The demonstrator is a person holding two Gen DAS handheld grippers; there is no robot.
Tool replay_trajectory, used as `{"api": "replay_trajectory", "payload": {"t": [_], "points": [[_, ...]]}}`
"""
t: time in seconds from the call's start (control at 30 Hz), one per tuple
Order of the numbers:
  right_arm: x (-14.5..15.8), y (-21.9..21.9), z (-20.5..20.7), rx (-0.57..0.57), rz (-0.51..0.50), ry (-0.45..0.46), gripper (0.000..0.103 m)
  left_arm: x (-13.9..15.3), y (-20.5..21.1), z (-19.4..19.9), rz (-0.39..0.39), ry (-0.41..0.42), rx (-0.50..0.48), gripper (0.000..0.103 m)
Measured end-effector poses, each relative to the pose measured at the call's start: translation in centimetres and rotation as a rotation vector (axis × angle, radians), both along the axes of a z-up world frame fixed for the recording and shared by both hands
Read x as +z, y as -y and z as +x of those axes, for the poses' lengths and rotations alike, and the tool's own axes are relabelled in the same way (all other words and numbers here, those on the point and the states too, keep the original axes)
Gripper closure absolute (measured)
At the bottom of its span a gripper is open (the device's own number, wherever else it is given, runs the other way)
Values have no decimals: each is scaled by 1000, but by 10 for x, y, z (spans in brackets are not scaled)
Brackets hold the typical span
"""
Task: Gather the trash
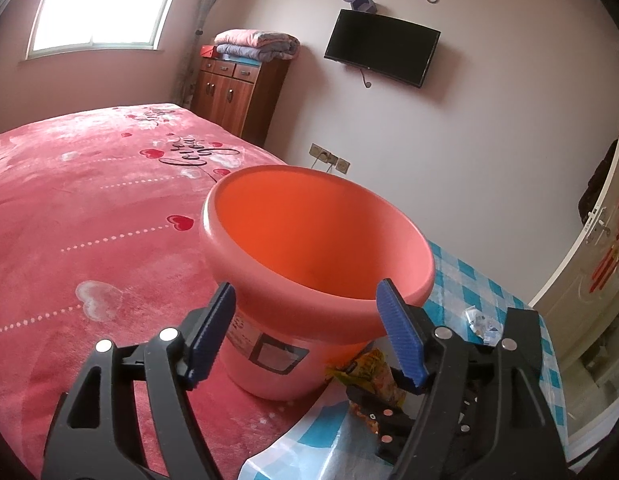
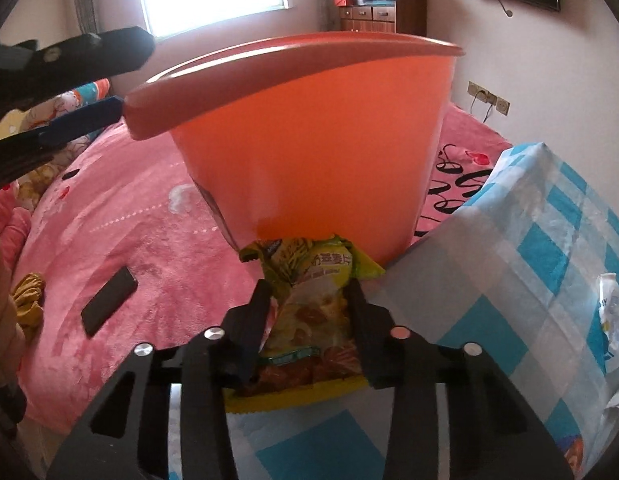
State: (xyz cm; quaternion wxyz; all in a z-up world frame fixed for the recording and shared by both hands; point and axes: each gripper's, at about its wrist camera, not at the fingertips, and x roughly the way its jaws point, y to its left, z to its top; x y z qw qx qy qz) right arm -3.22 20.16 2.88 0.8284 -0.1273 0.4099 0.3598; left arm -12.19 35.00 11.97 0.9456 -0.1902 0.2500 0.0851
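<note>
Holding a crumpled yellow snack wrapper [image 2: 309, 320], the right tool [image 2: 309, 300] has its fingers closed in on both sides of the bag, approx mid-body, w/ the printed top flaring out past the tips. Wrapper sits right at the base of the orange bucket [image 2: 309, 140], which stands on the pink bed [image 2: 109, 220] next to a table w/ blue checked cloth [image 2: 529, 260].

Left tool [image 1: 305, 320] is wide open, nothing in it, blue pads either side of the bucket's near rim, looks apart from it rather than touching. In the left view the bucket [image 1: 317, 248] looks empty inside.

Handling, as a judgement: wrapper is thin film, v. light, soft & slick, so it'll crumple, not resist. A pinch across the bunched middle is prob the best hold; an edge grip could slip out. No fragility worry. Bucket is stiff plastic, light, and on soft bedding may tip if nudged, so steadying at the rim makes sense.

More trash: a small white/blue crumpled wrapper [image 2: 613, 312] lies on the cloth, well apart from the bucket. A dark flat rectangular item [image 2: 109, 306] lies on the bed; can't tell what it is.
</note>
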Motion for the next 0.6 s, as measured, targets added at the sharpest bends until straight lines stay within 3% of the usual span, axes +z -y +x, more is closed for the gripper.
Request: {"api": "replay_trajectory", "payload": {"t": [0.03, 0.33, 0.6], "points": [[1, 3, -1, -2, 12, -8, 72, 0, 0, 0, -1, 1, 0, 29], [40, 45, -19, -49, 128, 0, 73, 4, 0, -11, -3, 26, 13, 29], [132, 39, -3, -39, 279, 113, 73, 8, -4, -22, 12, 45, 37, 24]]}}
